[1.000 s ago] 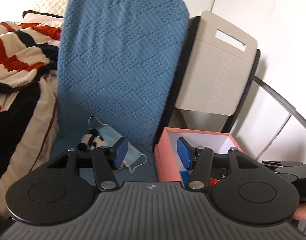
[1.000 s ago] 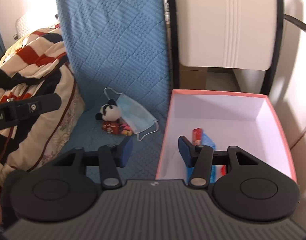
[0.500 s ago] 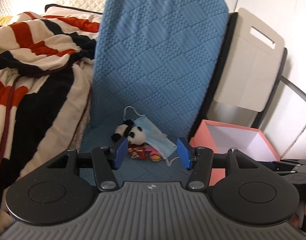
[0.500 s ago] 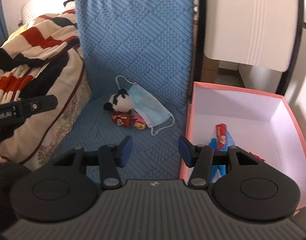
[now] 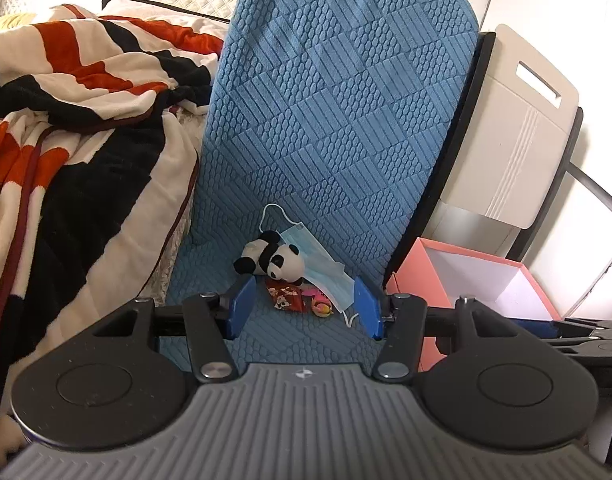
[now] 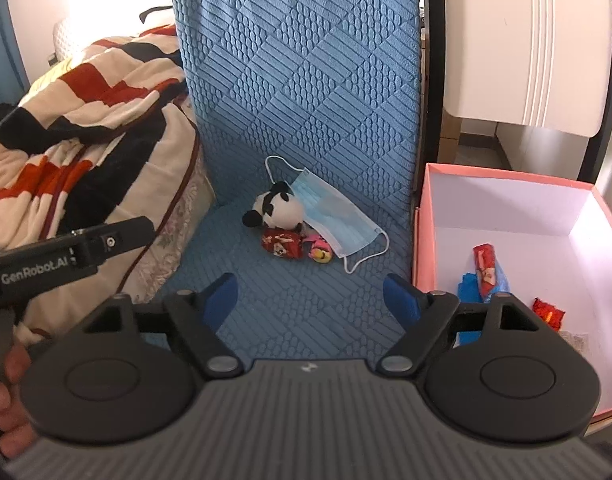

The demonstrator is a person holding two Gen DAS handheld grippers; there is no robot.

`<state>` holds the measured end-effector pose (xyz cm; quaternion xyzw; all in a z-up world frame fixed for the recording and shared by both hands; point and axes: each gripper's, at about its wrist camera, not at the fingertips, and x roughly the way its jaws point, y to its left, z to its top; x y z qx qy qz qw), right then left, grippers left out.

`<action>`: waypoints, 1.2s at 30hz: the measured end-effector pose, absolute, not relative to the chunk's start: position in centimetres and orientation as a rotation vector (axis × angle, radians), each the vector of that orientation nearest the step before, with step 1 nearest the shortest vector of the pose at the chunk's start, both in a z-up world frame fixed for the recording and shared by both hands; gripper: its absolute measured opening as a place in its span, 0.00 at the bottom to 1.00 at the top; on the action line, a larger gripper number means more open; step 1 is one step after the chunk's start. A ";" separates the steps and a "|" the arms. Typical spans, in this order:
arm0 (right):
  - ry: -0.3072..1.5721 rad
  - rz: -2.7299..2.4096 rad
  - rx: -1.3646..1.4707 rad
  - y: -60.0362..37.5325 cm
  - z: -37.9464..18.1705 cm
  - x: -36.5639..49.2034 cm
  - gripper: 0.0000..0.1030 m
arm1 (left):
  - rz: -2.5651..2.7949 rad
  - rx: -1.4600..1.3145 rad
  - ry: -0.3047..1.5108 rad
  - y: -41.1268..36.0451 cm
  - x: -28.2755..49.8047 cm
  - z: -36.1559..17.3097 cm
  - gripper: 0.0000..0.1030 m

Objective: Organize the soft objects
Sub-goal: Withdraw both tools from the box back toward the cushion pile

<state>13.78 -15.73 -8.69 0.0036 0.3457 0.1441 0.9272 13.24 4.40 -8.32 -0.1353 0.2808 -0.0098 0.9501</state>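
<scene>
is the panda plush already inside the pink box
No, the panda plush lies on the blue cushion, left of the pink box.

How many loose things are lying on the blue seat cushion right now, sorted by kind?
Panda plush toy: 1
Blue face mask: 1
Red printed pouch: 1
Small pink and yellow toy: 1
Total: 4, all bunched together on the blue seat cushion, none yet in the pink box.
</scene>
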 end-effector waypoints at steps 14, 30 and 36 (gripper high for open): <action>0.813 0.172 -0.104 -16.0 -6.9 16.1 0.79 | -0.003 -0.256 0.613 4.0 14.1 -8.1 0.59; 0.955 0.068 0.066 -18.0 -4.7 16.7 0.79 | 0.057 -0.241 0.700 4.8 17.7 -11.2 0.59; 0.971 0.045 0.042 -16.8 -5.1 17.6 0.79 | 0.059 -0.252 0.730 5.0 18.1 -12.4 0.59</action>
